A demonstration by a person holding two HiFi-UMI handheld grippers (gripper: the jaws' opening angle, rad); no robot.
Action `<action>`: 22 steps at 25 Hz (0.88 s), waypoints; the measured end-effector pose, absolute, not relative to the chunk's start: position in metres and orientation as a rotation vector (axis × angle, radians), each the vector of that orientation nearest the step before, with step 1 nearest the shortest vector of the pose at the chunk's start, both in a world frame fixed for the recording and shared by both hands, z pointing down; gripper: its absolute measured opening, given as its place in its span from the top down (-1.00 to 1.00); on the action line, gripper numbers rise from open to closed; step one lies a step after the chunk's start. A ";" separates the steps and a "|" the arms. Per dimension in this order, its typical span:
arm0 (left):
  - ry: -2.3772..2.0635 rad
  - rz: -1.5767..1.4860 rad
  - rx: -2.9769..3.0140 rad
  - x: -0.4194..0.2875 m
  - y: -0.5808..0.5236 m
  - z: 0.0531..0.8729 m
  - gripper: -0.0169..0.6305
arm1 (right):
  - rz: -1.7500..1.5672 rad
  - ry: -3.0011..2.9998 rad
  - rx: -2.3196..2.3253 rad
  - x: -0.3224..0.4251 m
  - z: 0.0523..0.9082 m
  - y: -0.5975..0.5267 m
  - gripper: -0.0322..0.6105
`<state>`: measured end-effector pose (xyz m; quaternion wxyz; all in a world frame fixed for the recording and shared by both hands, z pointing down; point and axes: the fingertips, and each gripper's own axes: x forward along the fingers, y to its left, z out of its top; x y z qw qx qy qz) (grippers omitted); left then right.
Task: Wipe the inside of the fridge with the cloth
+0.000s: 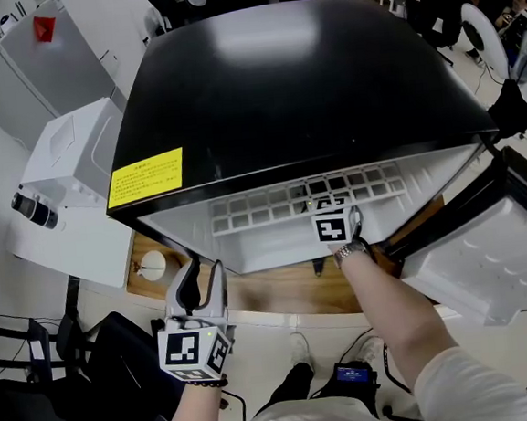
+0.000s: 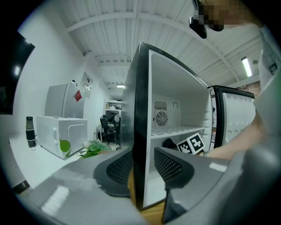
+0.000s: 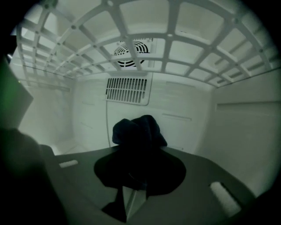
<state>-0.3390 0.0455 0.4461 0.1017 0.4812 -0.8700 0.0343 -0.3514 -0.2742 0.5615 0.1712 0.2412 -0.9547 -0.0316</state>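
Right gripper (image 3: pixel 138 173) is deep inside the white fridge (image 1: pixel 299 92), jaws clamped on the dark cloth (image 3: pixel 139 132) at centre frame (just under the grid shelf (image 3: pixel 145 44)). Left gripper (image 1: pixel 201 279) hovers lower left, jaws apart, beside the wooden surface (image 1: pixel 280 291).

Head camera, worn by the person, looks steeply down on the fridge (image 1: pixel 299 92) top, with the left tongs (image 1: pixel 204 267) low in frame. The left tongs' camera sits close to the fridge's front edge, facing roughly level into the open compartment. The right tongs' (image 1: pixel 335 215) camera rides inside, under the shelf (image 3: pixel 140 39), facing the back wall past the cloth (image 3: pixel 139 132). All three views share the shelf. Head and left views both show the right tongs.
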 end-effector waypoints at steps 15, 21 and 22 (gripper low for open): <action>-2.581 0.103 1.394 -0.339 0.046 0.447 0.49 | -0.062 -2.637 0.849 -0.316 0.565 -0.319 0.63; -2.585 0.100 1.384 -0.339 0.046 0.447 0.49 | -0.045 -2.618 0.892 -0.309 0.564 -0.327 0.63; -2.584 0.105 1.386 -0.340 0.046 0.447 0.49 | -0.042 -2.616 0.896 -0.309 0.564 -0.327 0.63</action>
